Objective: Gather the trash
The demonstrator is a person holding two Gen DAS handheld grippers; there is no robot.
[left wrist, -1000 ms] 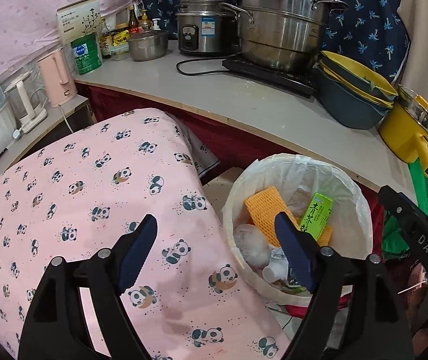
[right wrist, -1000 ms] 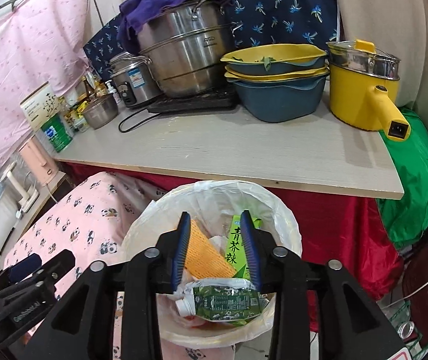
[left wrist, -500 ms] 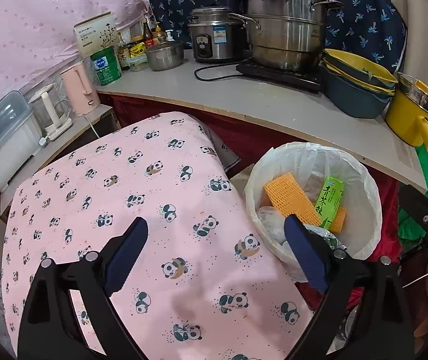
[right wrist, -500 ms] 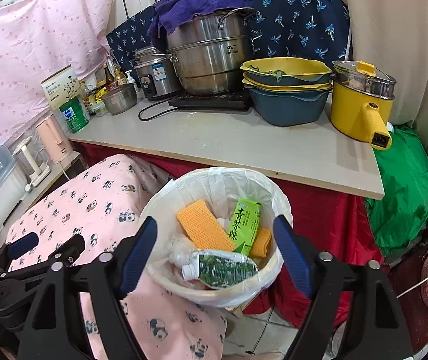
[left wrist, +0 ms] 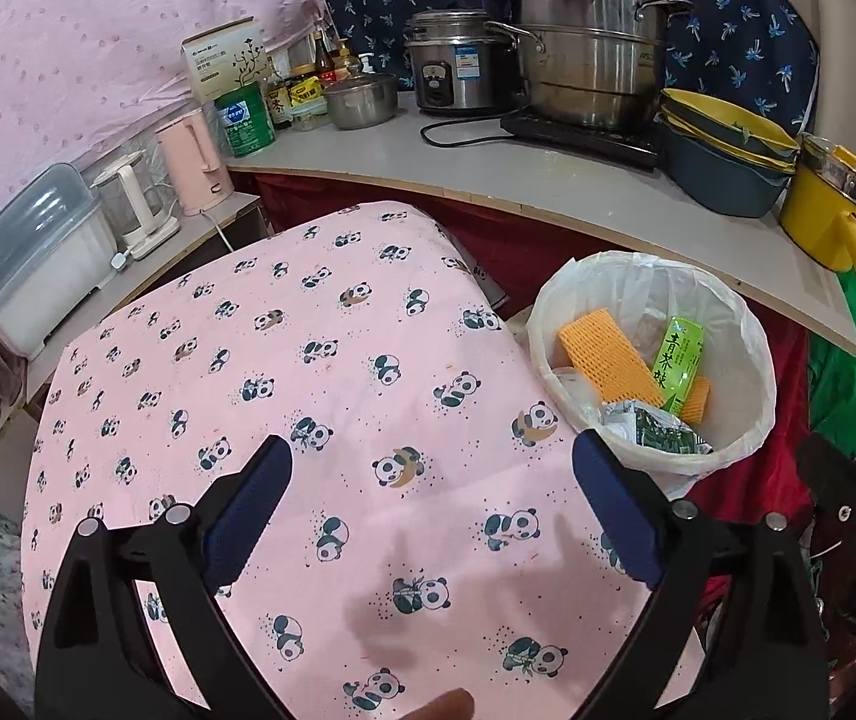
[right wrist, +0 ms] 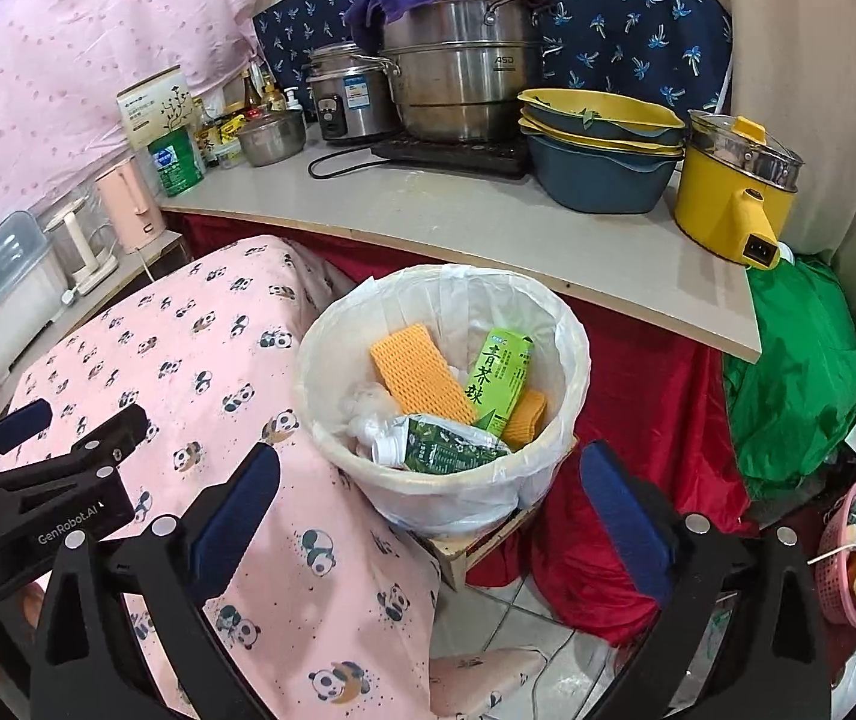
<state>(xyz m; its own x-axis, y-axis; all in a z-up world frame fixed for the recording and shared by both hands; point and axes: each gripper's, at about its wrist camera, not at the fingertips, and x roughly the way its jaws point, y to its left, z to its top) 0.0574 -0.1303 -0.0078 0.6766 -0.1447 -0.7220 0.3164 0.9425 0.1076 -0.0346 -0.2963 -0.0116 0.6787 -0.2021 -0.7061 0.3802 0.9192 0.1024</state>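
Moved: both claws pulled back; crumpled green pouch (right wrist: 437, 450) dropped into bin (right wrist: 572, 360).
Right claw (right wrist: 428, 492): jaws just opened wide, empty.
Left claw (left wrist: 431, 501): wide, empty, over panda cloth (left wrist: 284, 360).
Around: cluttered surface (right wrist: 488, 222) behind bin.

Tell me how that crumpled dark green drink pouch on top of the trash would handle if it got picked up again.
The crumpled dark green drink pouch looks squashed, so probably floppy and light. Its glossy film may be slippery. Lying flat, it seems unlikely to roll.
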